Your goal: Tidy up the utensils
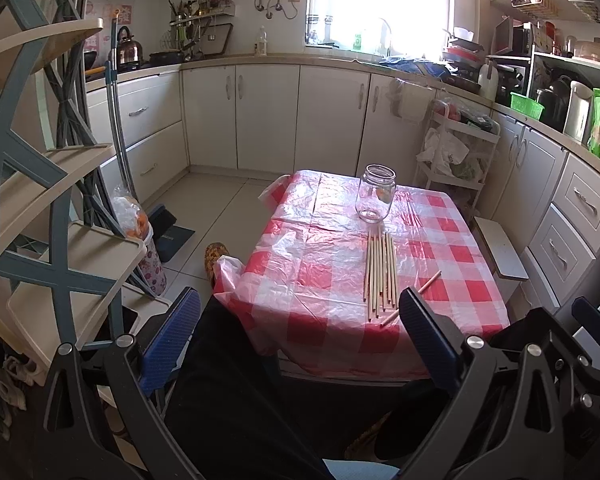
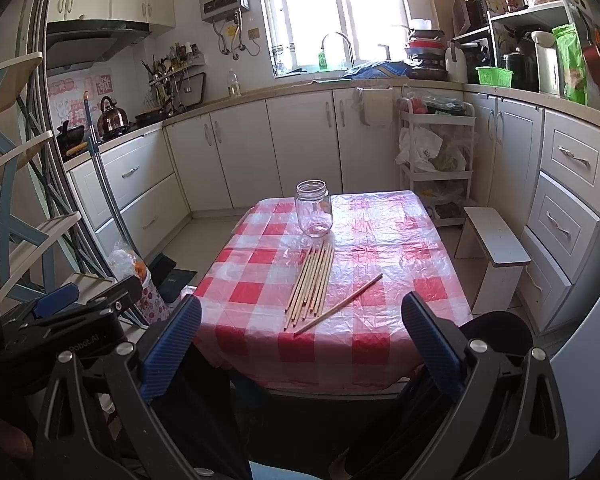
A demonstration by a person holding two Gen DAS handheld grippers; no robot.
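Here, a small table (image 2: 400, 320) covered with a red-and-white checked plastic cloth is seen from both wrist cameras. A clear glass jar (image 2: 314, 208) is stood upright and without a lid toward the far side. Just in front of it, a bundle of wooden chopsticks (image 2: 310, 286) is laid side by side, and a single chopstick (image 2: 340, 304) is laid askew, touching the bundle's near end. The left gripper (image 1: 300, 340) and the right gripper (image 2: 300, 340) are held wide apart and empty, short of the table's near edge.
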